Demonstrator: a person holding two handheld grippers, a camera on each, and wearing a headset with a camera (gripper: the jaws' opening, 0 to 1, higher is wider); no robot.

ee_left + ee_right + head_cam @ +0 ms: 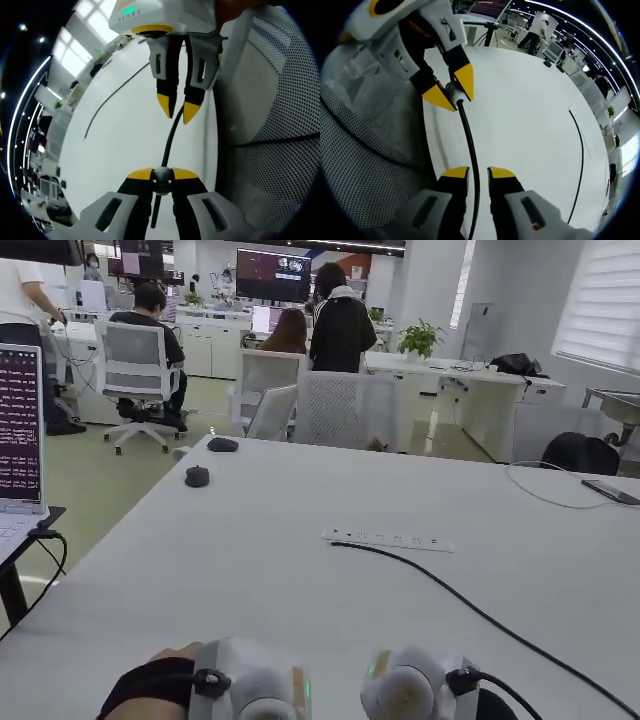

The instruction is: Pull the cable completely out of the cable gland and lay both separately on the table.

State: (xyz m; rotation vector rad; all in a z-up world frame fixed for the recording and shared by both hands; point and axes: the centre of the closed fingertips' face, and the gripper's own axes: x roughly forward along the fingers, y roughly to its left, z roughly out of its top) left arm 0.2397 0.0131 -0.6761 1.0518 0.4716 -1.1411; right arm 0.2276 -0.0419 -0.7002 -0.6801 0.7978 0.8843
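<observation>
**Holding gland and cable at the table's edge, pull not yet finished**

Closest to me, my left gripper (162, 175) is clenched on the small grey cable gland (161, 180), pads against both its sides. The black cable (467, 130) runs out of it, fairly straight, to my right gripper (479, 174). Those jaws straddle it, but I cannot tell whether they pinch it or merely bracket it.

So the cable is not yet out of the gland. Both are held by the near edge of the white table (250, 570), beside a mesh surface (270, 125).

Risk one: a loose right grip lets the cable slide through instead of drawing free. Risk two: an off-axis tug binds it in the gland, or twists the round gland out of my left pinch and over the edge.

Farther out, a power strip (388, 539) and a black cord (480, 615) running from it lie well apart from us.
</observation>
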